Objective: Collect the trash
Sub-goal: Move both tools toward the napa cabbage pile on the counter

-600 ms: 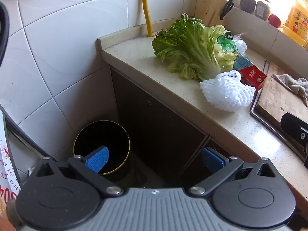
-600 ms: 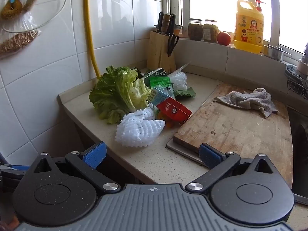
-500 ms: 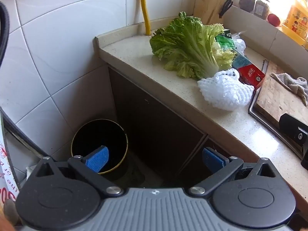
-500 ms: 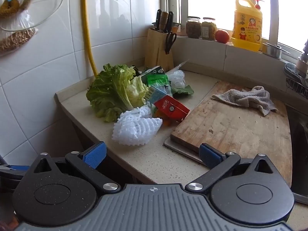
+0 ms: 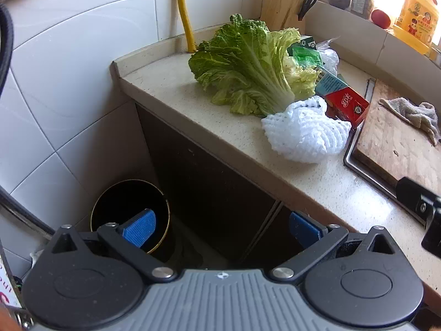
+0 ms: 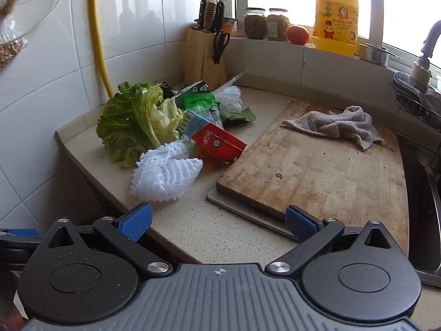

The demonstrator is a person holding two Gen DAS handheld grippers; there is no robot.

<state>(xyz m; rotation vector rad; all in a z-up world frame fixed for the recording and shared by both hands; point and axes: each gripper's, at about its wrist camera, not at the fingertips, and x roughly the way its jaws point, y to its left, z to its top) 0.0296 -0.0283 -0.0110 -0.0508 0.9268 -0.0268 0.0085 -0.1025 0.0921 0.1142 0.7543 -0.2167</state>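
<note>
A pile of trash lies on the counter's left end: a white foam net nearest the edge, a red carton, green wrappers and a clear plastic bag. Cabbage leaves lie beside them. A black bin stands on the floor below the counter's end. My left gripper is open off the counter's edge, above the floor by the bin. My right gripper is open over the counter's front edge, short of the foam net.
A wooden cutting board with a grey rag fills the counter's right part. A knife block, jars, a tomato and a yellow detergent jug line the back. A yellow pipe runs down the wall. Sink rack at the far right.
Both grippers have shifted slightly; the counter pile sits a little further left and lower in the right wrist view. Both stay open and empty.
</note>
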